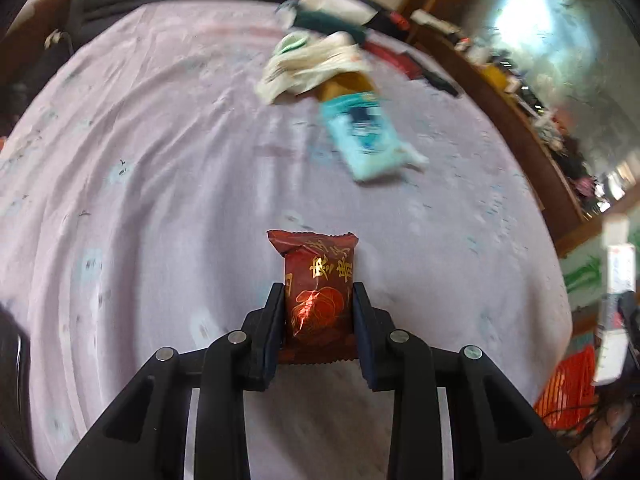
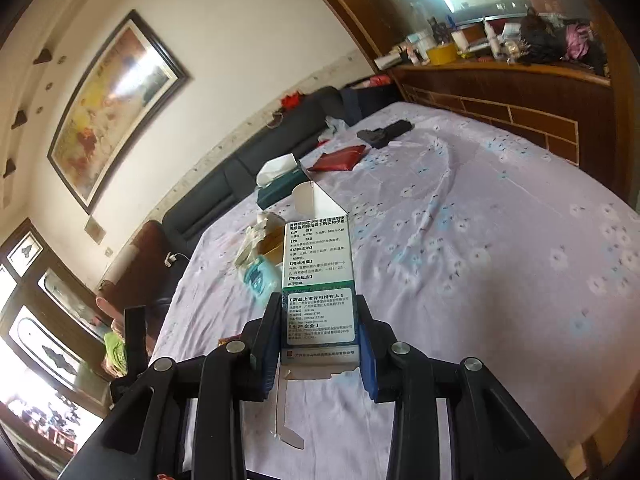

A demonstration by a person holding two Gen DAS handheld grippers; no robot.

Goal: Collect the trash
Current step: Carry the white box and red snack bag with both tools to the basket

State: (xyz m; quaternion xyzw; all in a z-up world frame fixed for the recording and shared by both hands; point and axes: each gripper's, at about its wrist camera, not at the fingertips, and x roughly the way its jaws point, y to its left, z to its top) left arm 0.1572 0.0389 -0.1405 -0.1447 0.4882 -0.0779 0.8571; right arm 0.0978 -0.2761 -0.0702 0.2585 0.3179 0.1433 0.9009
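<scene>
Red foil snack packet (image 1: 319, 294) clamped at mid-body in left gripper (image 1: 318, 304), raised over the bed sheet (image 1: 140, 160); opened medicine carton (image 2: 319, 280) pinched at its lower half in right gripper (image 2: 319, 316). Slippery foil, crushable card: could slide out or buckle.

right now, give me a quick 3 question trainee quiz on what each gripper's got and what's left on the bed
1. True or false: the left gripper is clamped on a red snack packet.
2. What does the right gripper hold: A a tissue box, B an opened medicine carton, C a bottle?
3. Fill in: a pale blue packet lies on the ___ bedsheet.

Key: 1 true. 2 B, the medicine carton, top flap open. 3 lilac floral.
</scene>
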